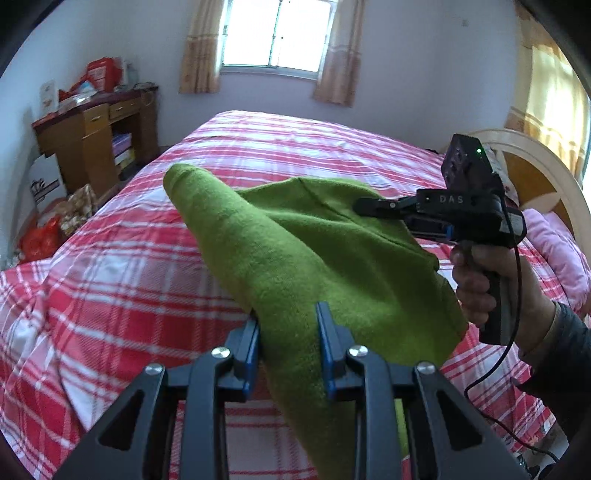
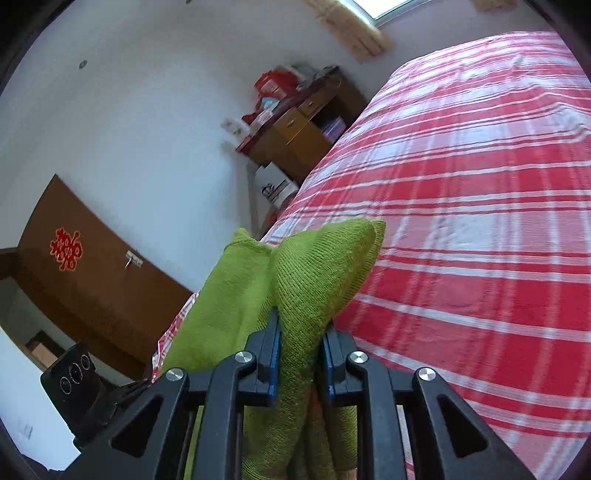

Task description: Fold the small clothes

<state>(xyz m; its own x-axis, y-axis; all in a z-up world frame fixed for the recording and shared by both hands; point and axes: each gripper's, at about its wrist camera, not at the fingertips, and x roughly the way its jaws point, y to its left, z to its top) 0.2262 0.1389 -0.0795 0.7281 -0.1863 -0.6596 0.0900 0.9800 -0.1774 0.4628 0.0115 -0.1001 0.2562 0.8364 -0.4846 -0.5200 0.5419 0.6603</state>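
Green garment (image 1: pixel 303 258), one; two tools, left tool (image 1: pixel 290 341) and right tool (image 2: pixel 300 345), clamping it.

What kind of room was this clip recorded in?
A home bedroom, most likely: a bed under a red plaid cover, a curtained window, and a cluttered wooden desk against the wall.

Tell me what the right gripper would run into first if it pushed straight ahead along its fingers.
The right gripper is shut on the green knitted garment, which bunches ahead of its fingertips. Beyond that, probably the red-and-white plaid bedspread; depth is unclear.
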